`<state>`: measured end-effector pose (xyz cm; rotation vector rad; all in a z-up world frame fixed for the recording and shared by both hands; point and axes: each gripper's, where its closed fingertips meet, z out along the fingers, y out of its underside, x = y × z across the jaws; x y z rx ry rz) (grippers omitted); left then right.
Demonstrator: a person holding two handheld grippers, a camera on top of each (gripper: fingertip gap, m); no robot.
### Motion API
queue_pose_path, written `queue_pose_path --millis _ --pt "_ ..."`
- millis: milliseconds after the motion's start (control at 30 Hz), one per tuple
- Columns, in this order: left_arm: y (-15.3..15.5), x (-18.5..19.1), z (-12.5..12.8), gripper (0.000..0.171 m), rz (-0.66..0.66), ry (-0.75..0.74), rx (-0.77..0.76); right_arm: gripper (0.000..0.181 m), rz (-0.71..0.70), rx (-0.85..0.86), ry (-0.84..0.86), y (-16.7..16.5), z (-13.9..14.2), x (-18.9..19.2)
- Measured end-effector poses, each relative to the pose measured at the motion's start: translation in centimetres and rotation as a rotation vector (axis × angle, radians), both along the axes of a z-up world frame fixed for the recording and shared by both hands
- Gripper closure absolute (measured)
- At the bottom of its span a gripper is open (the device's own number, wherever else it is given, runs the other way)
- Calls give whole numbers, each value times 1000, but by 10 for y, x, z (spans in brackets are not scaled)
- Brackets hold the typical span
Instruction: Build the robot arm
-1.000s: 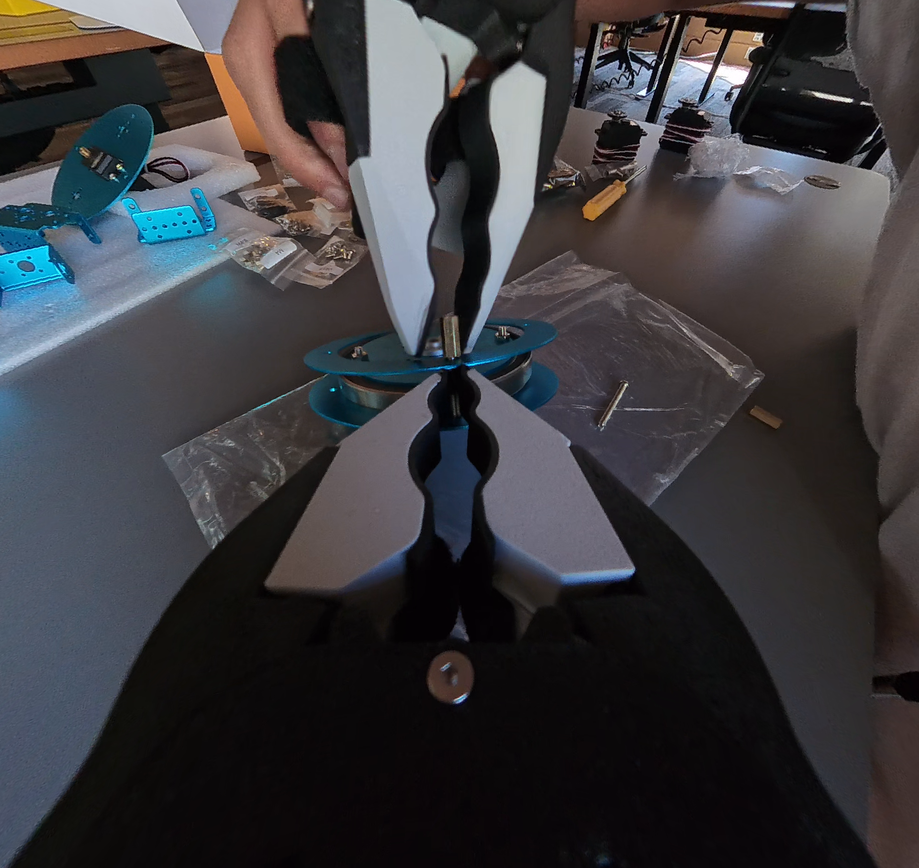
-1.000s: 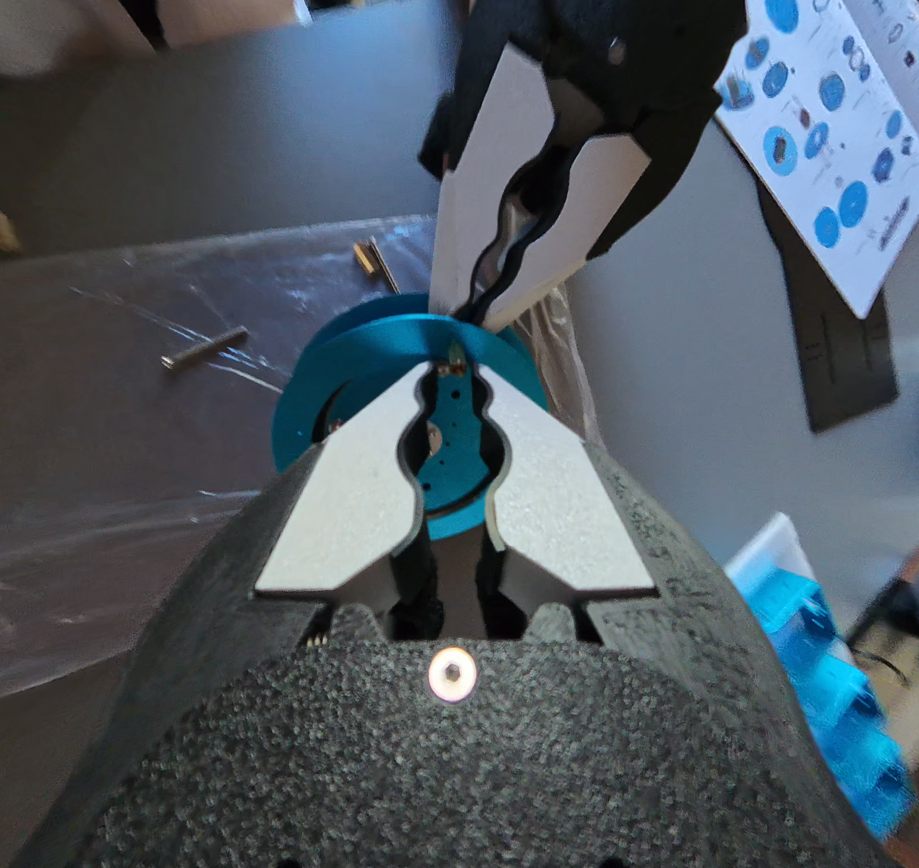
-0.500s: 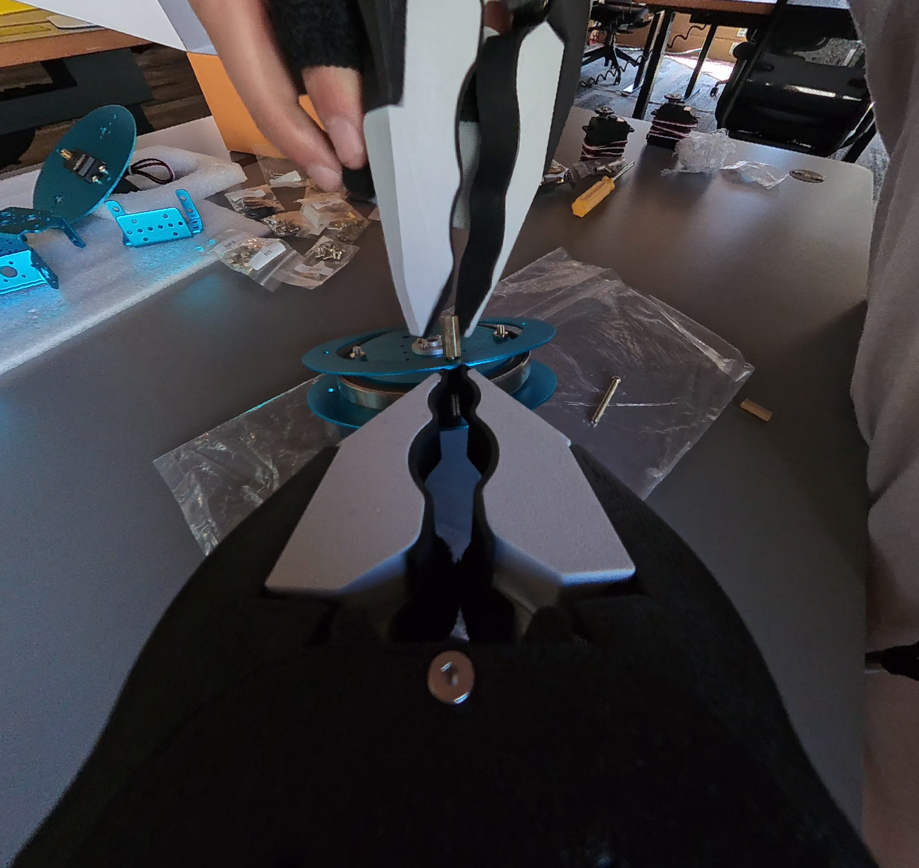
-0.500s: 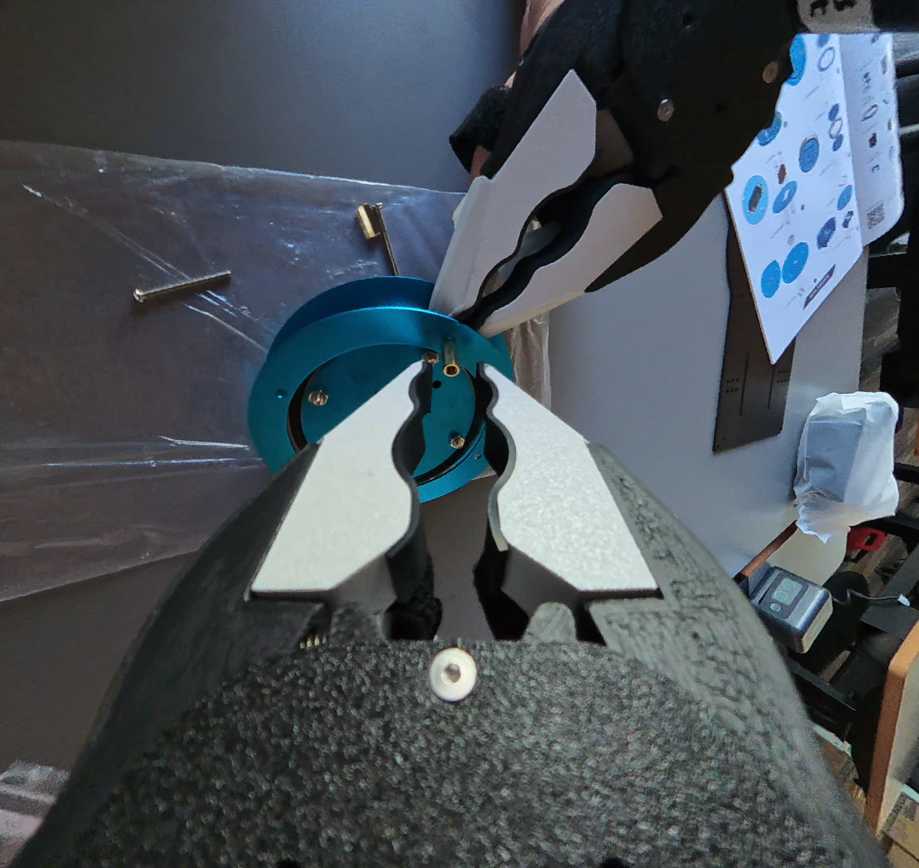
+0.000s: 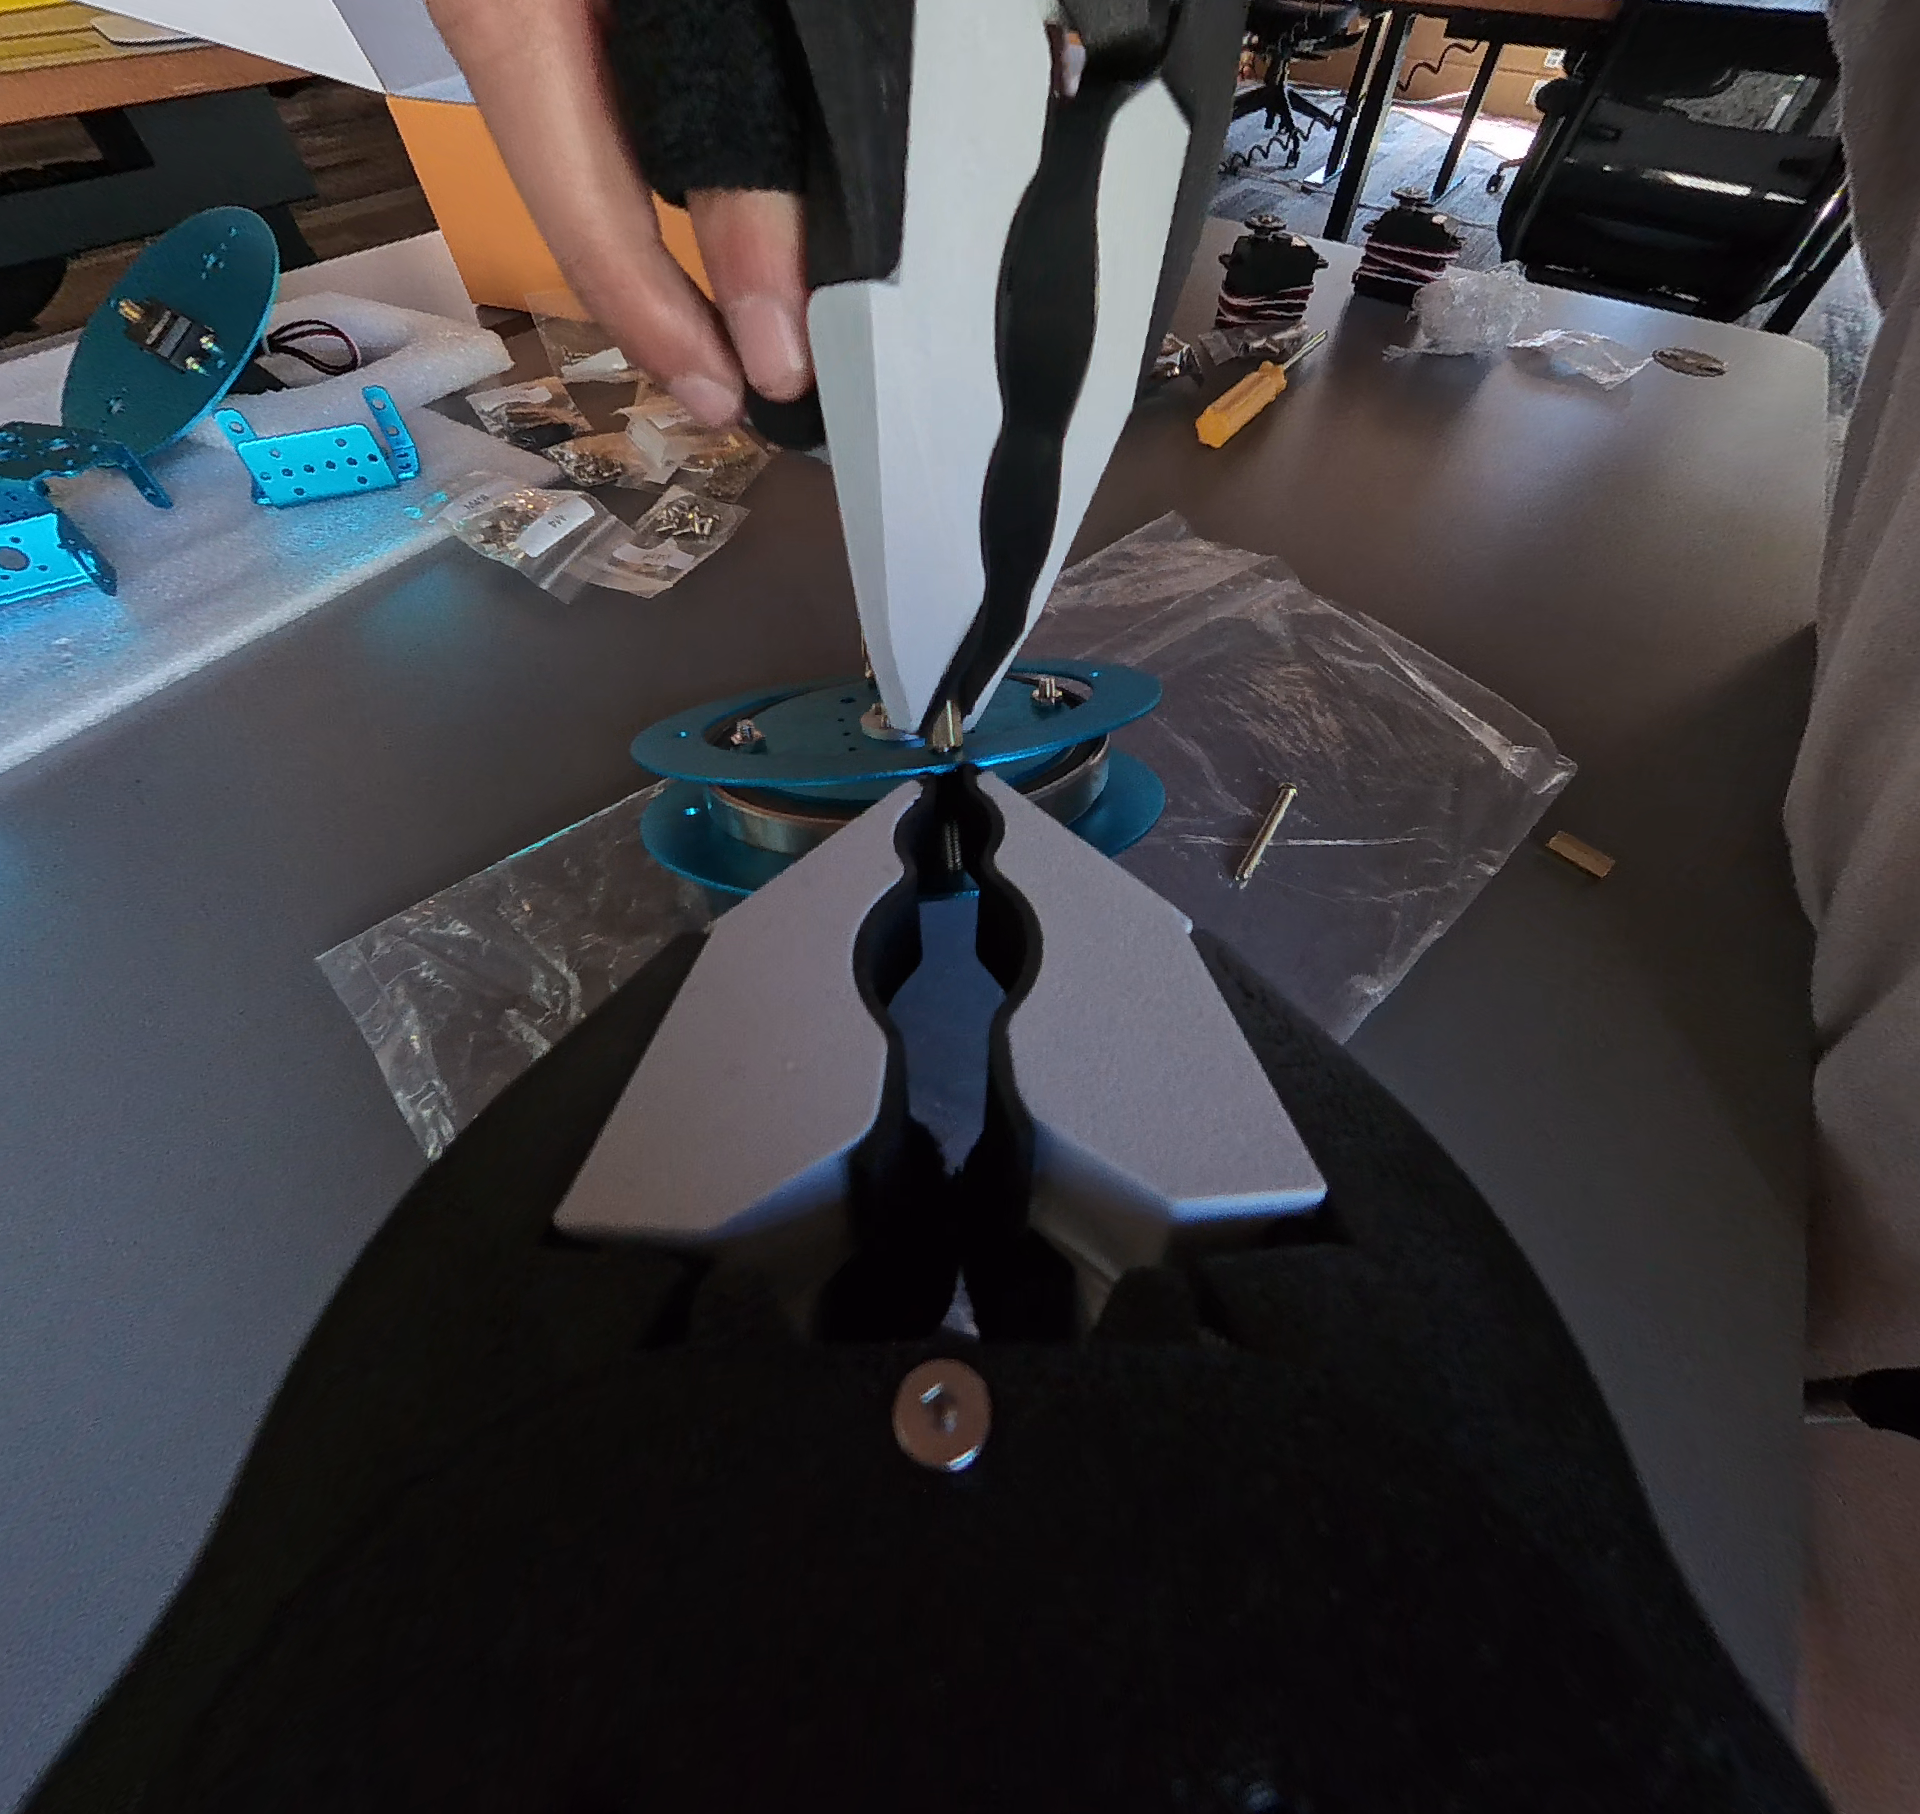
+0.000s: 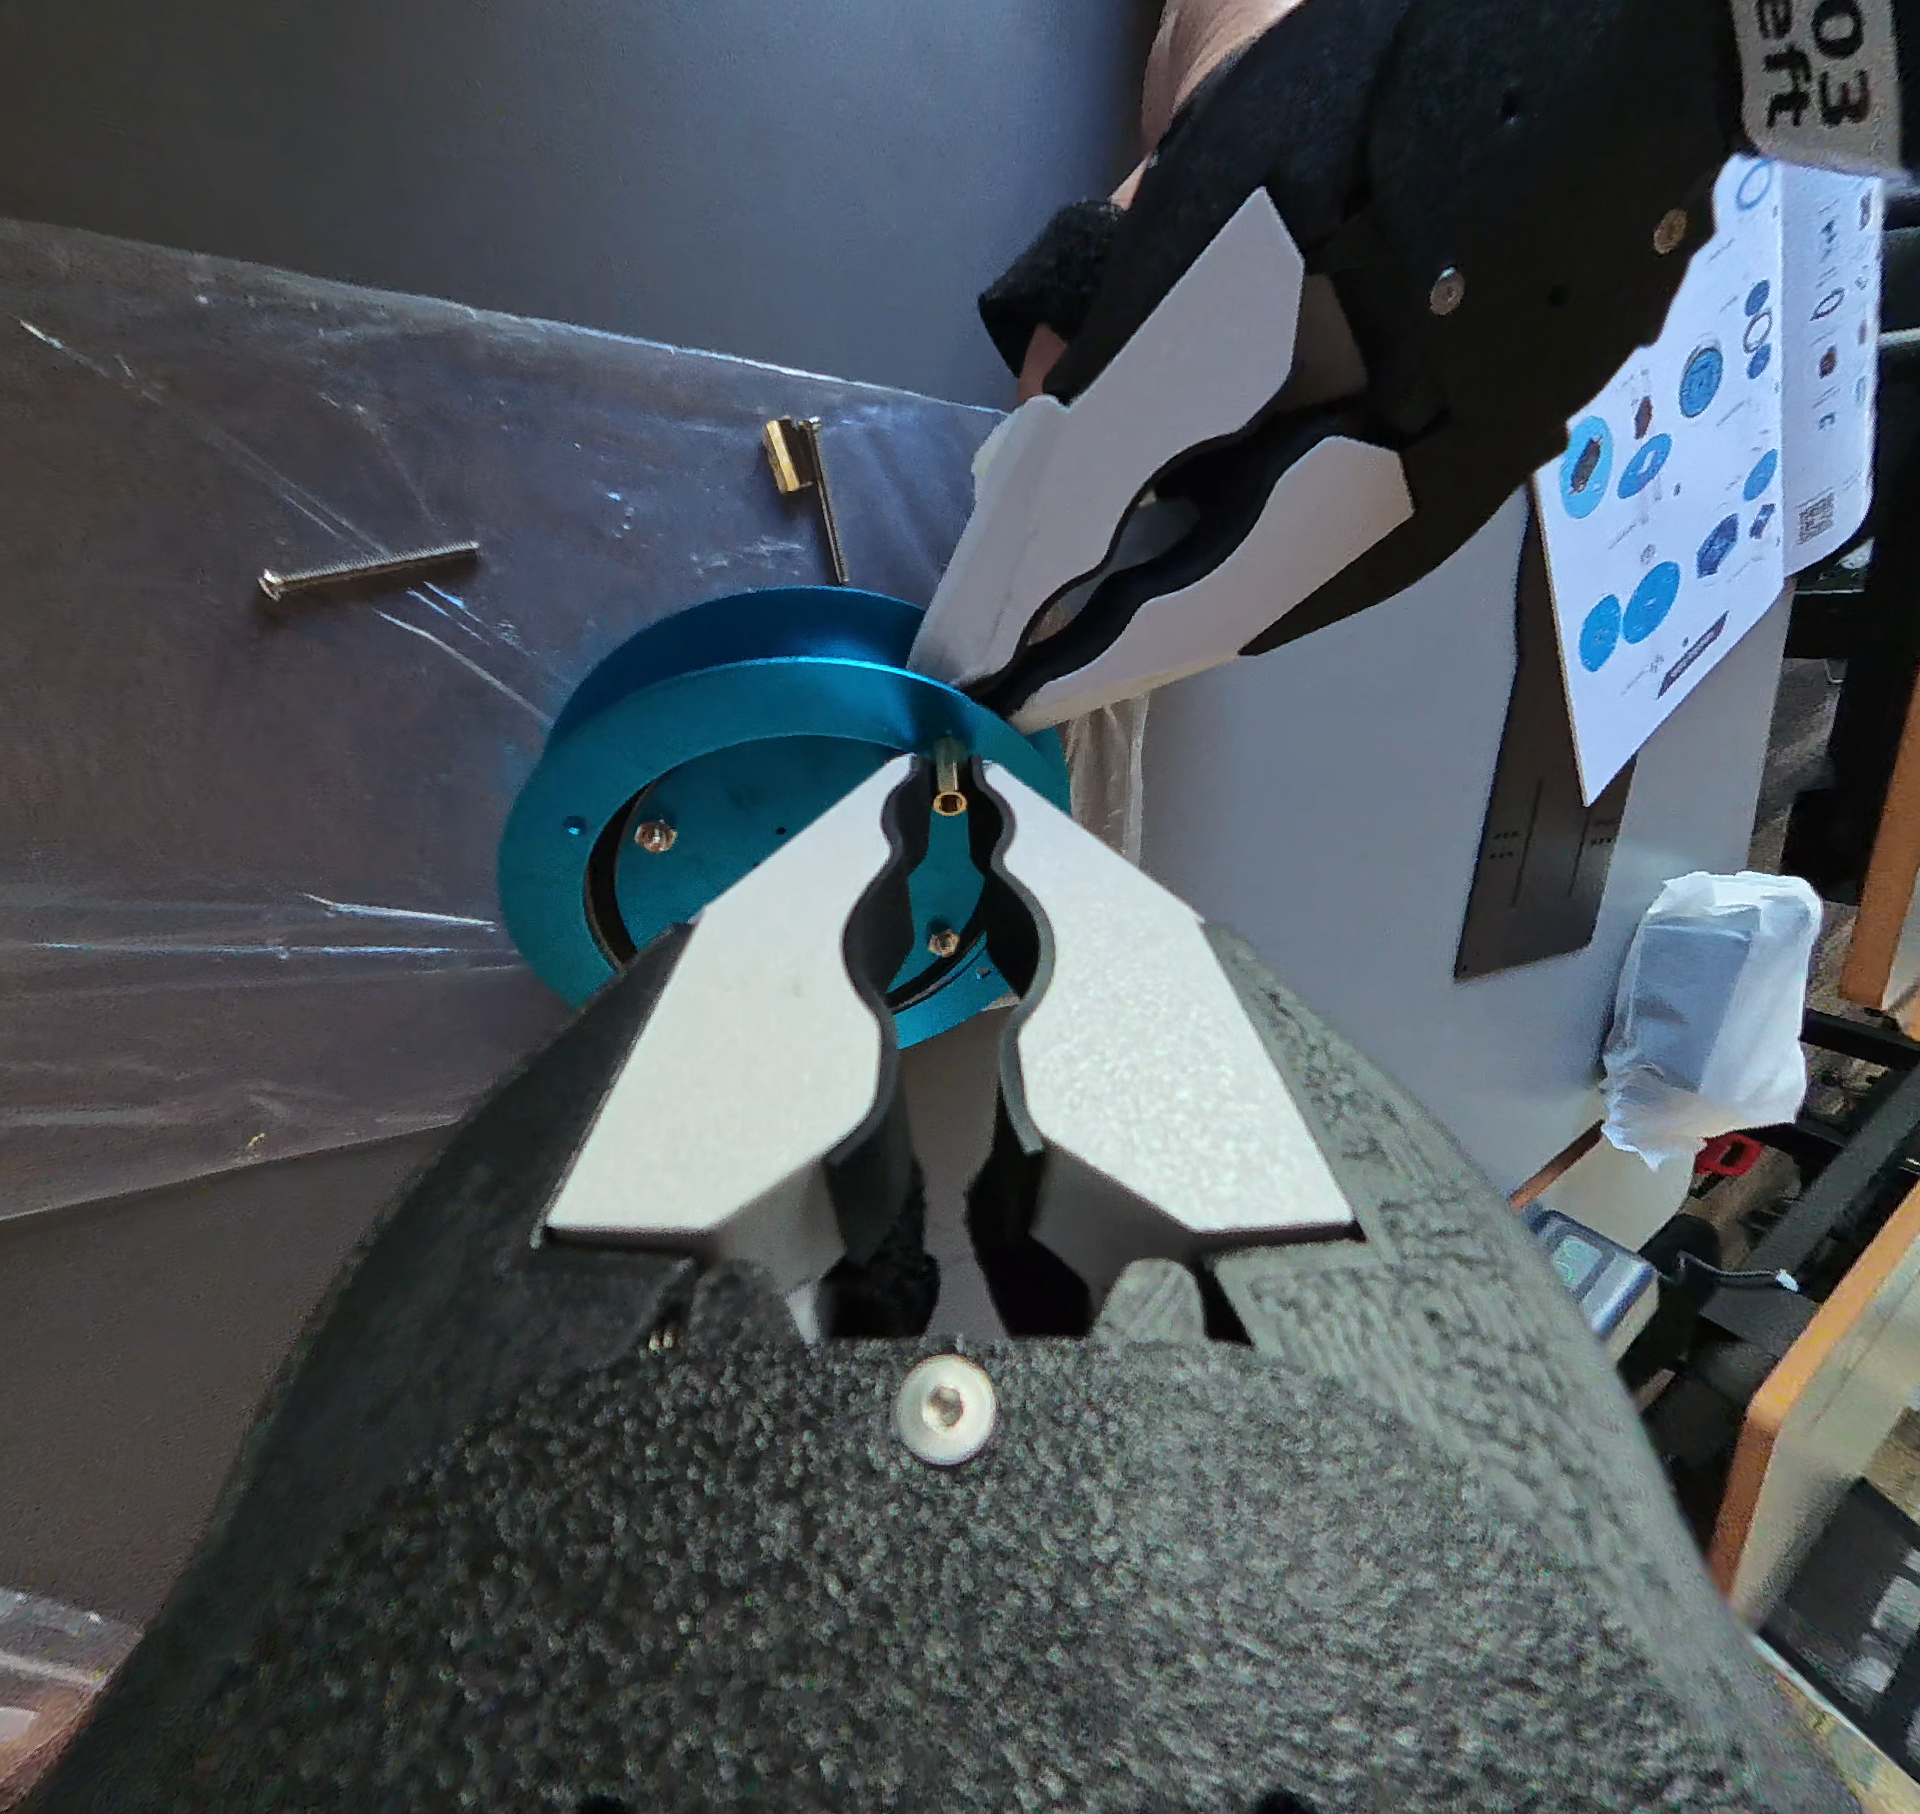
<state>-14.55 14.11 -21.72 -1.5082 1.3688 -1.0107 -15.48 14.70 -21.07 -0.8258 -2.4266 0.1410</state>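
The left gripper (image 5: 945, 808) pinches a thin screw (image 5: 948, 845) just under the blue ring (image 5: 686, 754) on the clear bag (image 5: 1299, 684) — the right gripper (image 6: 948, 767) squeezes the little brass post (image 6: 948, 793) on top.

Bright side daylight — fisheye-warped edges

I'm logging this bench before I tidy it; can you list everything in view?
Blue metal disc assembly: one, on the clear plastic bag.
Brass standoff: one, upright on the assembly, between the right fingers.
Clear plastic bag: one, on the grey table.
Loose long screw: one, silver, on the bag.
Yellow-handled screwdriver: one, far side.
Blue brackets: several, on white foam.
Left gripper: shut on the assembly's screw.
Right gripper: on the standoff.
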Motion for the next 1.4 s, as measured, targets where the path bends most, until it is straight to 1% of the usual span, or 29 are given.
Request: queue_pose_path --millis 33,100,167,233,267,367,400,433,500,533,567,600,633,667,700,767,833,867,933,967,1033,1067,1133,1167,1233,1300,1333,1400 --pt "0 0 -1 171 1 4 0 176 -8 -4 -13 0 -1 0" --pt "0 0 -1 171 2 8 2 176 -69 -80 -72 0 -2 1" --pt "1 0 -1 171 4 9 1 176 -204 -222 -152 0 -4 2" --pt "1 0 -1 171 9 9 -1 176 -324 -346 -189 0 -4 2" --pt "2 -1 -2 171 12 11 -6 176 -395 -410 -199 1 -5 2" --pt "4 -2 -2 171 18 13 -10 176 -692 -660 -248 0 -5 1" --pt "3 -1 -2 171 15 14 -2 176 -771 -723 -258 -1 -5 2" --pt "3 -1 -2 171 18 17 2 176 -876 -792 -271 -1 -5 2" --pt "4 -1 -2 171 21 16 1 177 -1129 -970 -283 -2 -5 2" --pt "3 0 -2 171 17 16 7 177 -1211 -1045 -281 -4 -5 2" --pt "2 0 -3 171 16 19 16 177 -1260 -1093 -270 -5 -5 2" --pt "2 0 -3 171 15 20 24 177 -1304 -1134 -254 -6 -5 2" --pt "1 0 -3 171 13 19 25 177 -1319 -1149 -232 -6 -5 1" --pt "2 0 -2 171 16 17 24 177 -1313 -1135 -203 -5 -4 1" --pt "2 0 -2 171 18 12 24 177 -1278 -1099 -177 -5 -4 1" --pt "1 0 -1 171 14 8 23 174 -1122 -970 -140 -5 -3 2" --pt "1 0 -1 171 12 9 25 154 -938 -762 -110 0 -4 8" --pt "0 0 -1 170 12 10 25 143 -810 -693 -110 -5 -2 9" --pt "0 0 -1 170 10 9 22 144 -622 -475 -97 -4 0 11" --pt "0 0 -1 170 10 9 21 148 -522 -362 -93 -4 2 11" --pt "0 0 -1 170 10 9 21 153 -364 -122 -94 3 5 10" --pt "0 0 -1 170 10 9 21 156 -294 -43 -108 3 5 10" --pt "1 0 -1 170 11 9 19 153 -213 117 -166 9 1 9" --pt "1 0 -1 170 12 8 17 153 -168 166 -185 9 -1 9" --pt "1 0 -1 170 12 8 14 161 -82 258 -216 7 -5 8" --pt "0 0 -1 171 8 10 17 176 -23 354 -205 8 -4 3" --pt "1 0 -2 170 11 13 20 177 -12 382 -214 10 -4 2" --pt "1 0 -2 171 13 13 14 177 -52 389 -258 12 -4 3"
